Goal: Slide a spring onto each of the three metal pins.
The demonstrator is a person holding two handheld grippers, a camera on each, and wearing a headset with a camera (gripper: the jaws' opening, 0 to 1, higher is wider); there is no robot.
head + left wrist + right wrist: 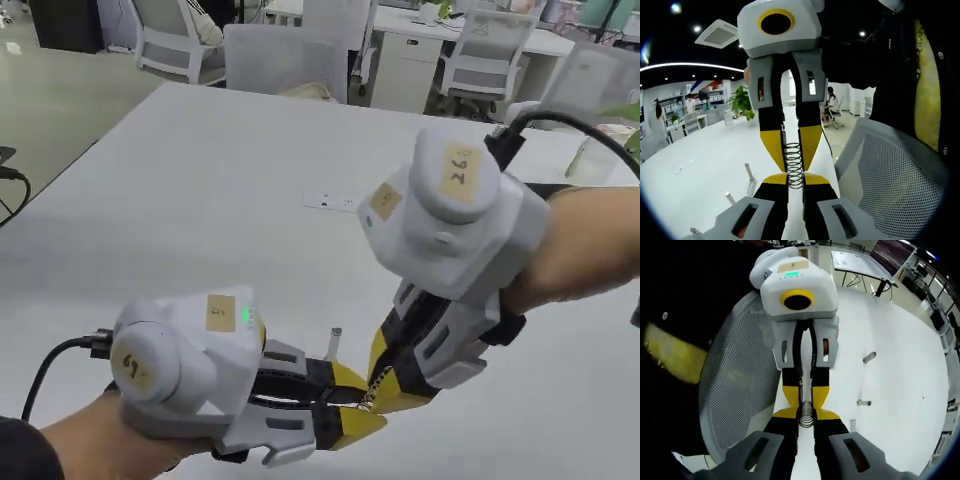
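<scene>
The spring [795, 165] hangs in the air between my two tongs, which meet tip to tip just above the near edge of the surface [200, 200]. My left tongs [796, 180] are drawn narrow on one end of it, and my right tongs [806, 414] are drawn narrow on the other, their yellow tips pinching the coils from both sides. Just beyond the tips a pin [335, 340] stands upright on the surface. In the left gripper view a second pin [730, 197] stands near it, and a spare spring [751, 187] lies between the two. The surface is plain white and wide, with a small socket plate [330, 203] set flat into its middle. A grey mesh chair [890, 175] sits at the edge beside me. Farther off there are more chairs [285, 60] pushed up to the far side, white desks behind them, a leafy plant [742, 102] and bright ceiling lights.
</scene>
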